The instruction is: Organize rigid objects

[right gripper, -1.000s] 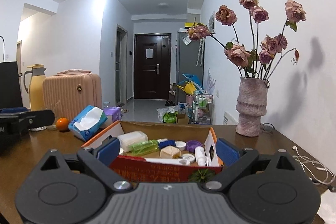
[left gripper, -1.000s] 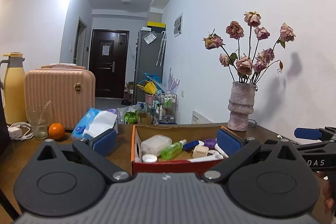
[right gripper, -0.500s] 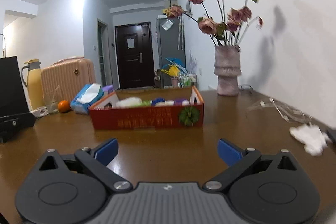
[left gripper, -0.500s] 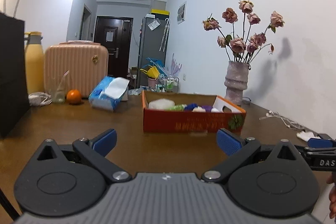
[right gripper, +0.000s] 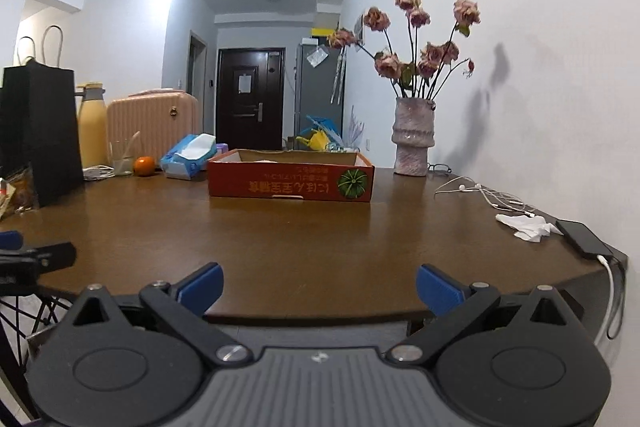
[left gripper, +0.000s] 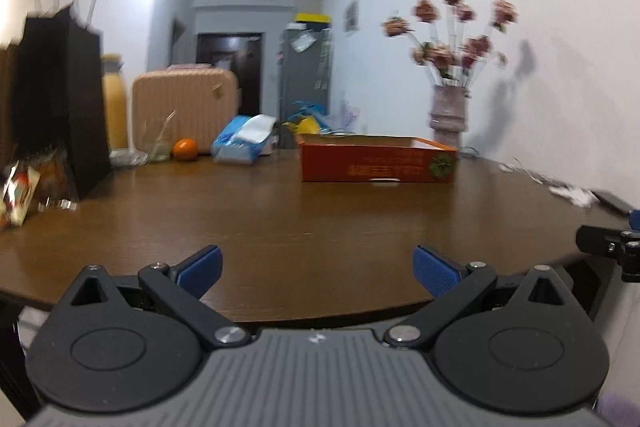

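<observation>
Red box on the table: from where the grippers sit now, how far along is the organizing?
Looks done: no loose small items lie on the table around the red box; its contents are hidden from this low angle. In hand: nothing; the left gripper and right gripper are open, empty, at the near edge. Left: apparently nothing.

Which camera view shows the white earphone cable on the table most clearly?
The right wrist view shows the white earphone cable best: it is sharp, and its loops lie plainly on the brown table beside the vase. In the left wrist view the picture is blurred, and the cable is only a faint pale line near the right edge.
</observation>
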### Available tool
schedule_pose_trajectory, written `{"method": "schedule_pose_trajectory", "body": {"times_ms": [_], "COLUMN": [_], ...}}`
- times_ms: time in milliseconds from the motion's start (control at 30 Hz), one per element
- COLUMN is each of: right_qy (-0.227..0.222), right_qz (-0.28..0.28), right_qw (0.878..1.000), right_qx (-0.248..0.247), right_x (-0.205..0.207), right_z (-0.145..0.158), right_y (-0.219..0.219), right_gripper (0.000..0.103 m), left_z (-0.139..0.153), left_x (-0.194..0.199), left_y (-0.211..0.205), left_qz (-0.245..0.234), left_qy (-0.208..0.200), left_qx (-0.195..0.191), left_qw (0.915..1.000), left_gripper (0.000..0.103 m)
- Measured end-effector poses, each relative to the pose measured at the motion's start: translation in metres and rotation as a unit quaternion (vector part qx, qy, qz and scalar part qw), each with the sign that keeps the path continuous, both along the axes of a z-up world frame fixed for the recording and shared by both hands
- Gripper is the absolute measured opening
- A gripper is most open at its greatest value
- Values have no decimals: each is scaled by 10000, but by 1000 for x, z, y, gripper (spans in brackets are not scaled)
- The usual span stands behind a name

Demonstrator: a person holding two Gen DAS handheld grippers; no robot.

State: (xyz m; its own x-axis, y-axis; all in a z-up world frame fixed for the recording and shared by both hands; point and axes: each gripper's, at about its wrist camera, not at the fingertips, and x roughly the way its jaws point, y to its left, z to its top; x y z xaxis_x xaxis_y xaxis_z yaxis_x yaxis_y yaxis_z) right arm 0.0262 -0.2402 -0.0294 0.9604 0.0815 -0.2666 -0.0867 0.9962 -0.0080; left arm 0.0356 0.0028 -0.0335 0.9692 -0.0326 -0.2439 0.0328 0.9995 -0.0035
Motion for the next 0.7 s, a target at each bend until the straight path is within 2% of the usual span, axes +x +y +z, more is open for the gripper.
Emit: {"method": "schedule_pose_trajectory", "body": {"times_ms": [67,133,300,700], "right_qy": [-35,-163,-317,-259], "right_qz": [69,224,323,256], "right_qw": [10000,9994,9983,9988], "right_qx": [47,-189,-364,-329], "right_x": [-17,-27,-29,-25], "right_z": [-1,0,9,9], "right_y": [7,17,27,25], "right_gripper": [103,103,103,103], "left_z": [6,9,11,12], "left_x": [-12,-21,-18,-15], "left_y": [-2,-3,-4,-2], "left_qz": [-143,-184,-216,-228], "left_qy": [-167,-283,-197,-177], "left_qx": [73,81,34,19], "left_qw": [9997,9994,9996,9996], "left_gripper": [103,103,103,103]}}
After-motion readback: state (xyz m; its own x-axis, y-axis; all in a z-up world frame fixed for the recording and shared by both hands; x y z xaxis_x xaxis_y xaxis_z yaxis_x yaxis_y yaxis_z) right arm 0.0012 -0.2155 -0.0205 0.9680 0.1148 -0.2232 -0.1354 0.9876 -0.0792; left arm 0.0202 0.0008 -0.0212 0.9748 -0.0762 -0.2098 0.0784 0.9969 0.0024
